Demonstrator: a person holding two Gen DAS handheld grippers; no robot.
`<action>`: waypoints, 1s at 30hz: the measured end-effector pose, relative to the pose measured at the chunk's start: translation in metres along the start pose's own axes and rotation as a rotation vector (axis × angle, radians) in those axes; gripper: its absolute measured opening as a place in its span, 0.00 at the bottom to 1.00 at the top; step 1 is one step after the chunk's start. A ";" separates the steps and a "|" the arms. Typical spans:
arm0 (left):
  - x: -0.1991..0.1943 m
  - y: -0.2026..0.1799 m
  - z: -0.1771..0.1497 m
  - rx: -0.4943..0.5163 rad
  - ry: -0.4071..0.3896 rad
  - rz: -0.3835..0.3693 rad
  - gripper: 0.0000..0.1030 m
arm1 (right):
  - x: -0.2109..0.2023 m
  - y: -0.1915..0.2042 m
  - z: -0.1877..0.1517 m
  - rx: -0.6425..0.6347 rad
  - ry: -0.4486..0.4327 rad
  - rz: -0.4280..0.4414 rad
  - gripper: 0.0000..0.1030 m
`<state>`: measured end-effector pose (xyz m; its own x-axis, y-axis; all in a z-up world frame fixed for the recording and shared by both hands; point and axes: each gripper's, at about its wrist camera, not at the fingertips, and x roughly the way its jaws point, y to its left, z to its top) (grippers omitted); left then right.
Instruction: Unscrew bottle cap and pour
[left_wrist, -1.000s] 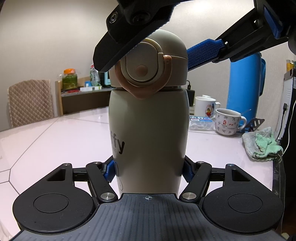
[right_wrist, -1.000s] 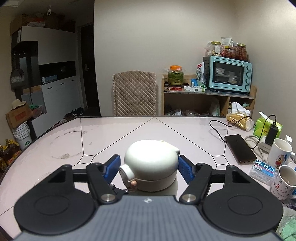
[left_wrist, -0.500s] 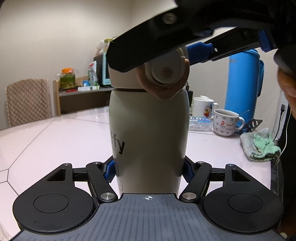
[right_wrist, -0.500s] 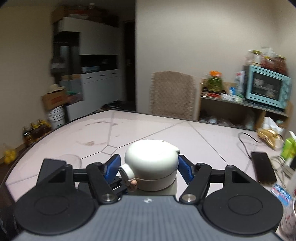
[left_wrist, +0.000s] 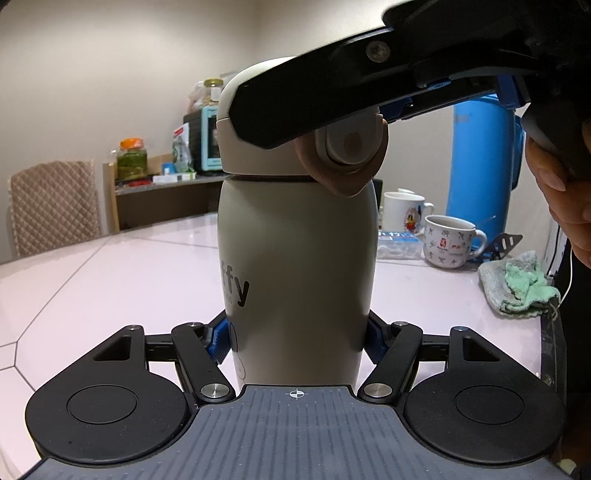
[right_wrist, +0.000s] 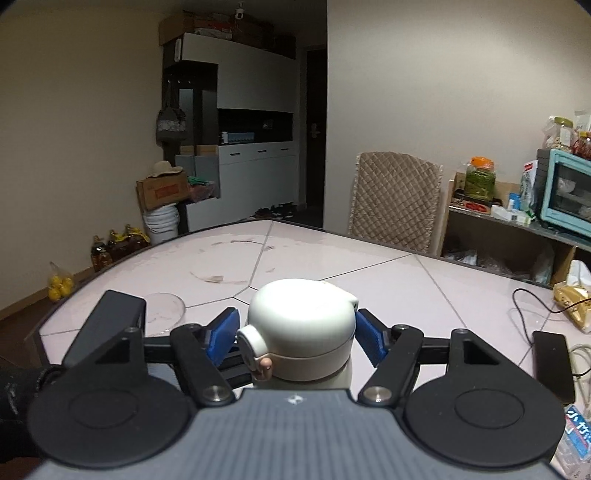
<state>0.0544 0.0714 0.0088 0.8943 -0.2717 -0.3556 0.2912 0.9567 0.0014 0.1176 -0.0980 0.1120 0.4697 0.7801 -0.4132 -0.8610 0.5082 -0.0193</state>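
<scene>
A beige thermos bottle (left_wrist: 295, 266) stands upright on the pale pink table (left_wrist: 110, 280). My left gripper (left_wrist: 297, 338) is shut on its lower body, blue pads on both sides. From above and the right, my right gripper (right_wrist: 297, 334) is shut on the domed cap (right_wrist: 299, 314); in the left wrist view its black finger crosses over the cap (left_wrist: 229, 147). The cap's round latch button (left_wrist: 351, 142) faces front-right. A thin dark gap shows between cap and body. A hand (left_wrist: 561, 199) holds the right gripper's handle.
Two mugs (left_wrist: 447, 240) and a tall blue jug (left_wrist: 480, 166) stand behind the bottle on the right, with a green cloth (left_wrist: 521, 288) near the table's edge. A phone (right_wrist: 552, 363) and cables lie on the right. A quilted chair (right_wrist: 395, 199) and shelf sit beyond the table.
The right gripper has swung round with the cap, anticlockwise seen from above: the latch button went from front-centre to front-right. The bottle body and left gripper stayed put.
</scene>
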 end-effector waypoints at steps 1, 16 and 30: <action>0.000 0.000 0.000 -0.002 0.000 -0.001 0.70 | 0.000 0.000 0.000 0.001 -0.001 -0.001 0.81; 0.003 -0.009 0.001 0.001 0.001 0.002 0.70 | -0.029 0.015 0.005 0.162 -0.052 -0.159 0.84; 0.001 -0.016 0.002 0.016 0.002 -0.027 0.70 | -0.019 0.036 0.003 0.231 -0.042 -0.345 0.84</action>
<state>0.0515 0.0556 0.0100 0.8852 -0.2975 -0.3576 0.3209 0.9471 0.0063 0.0784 -0.0938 0.1216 0.7345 0.5619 -0.3805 -0.5879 0.8069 0.0566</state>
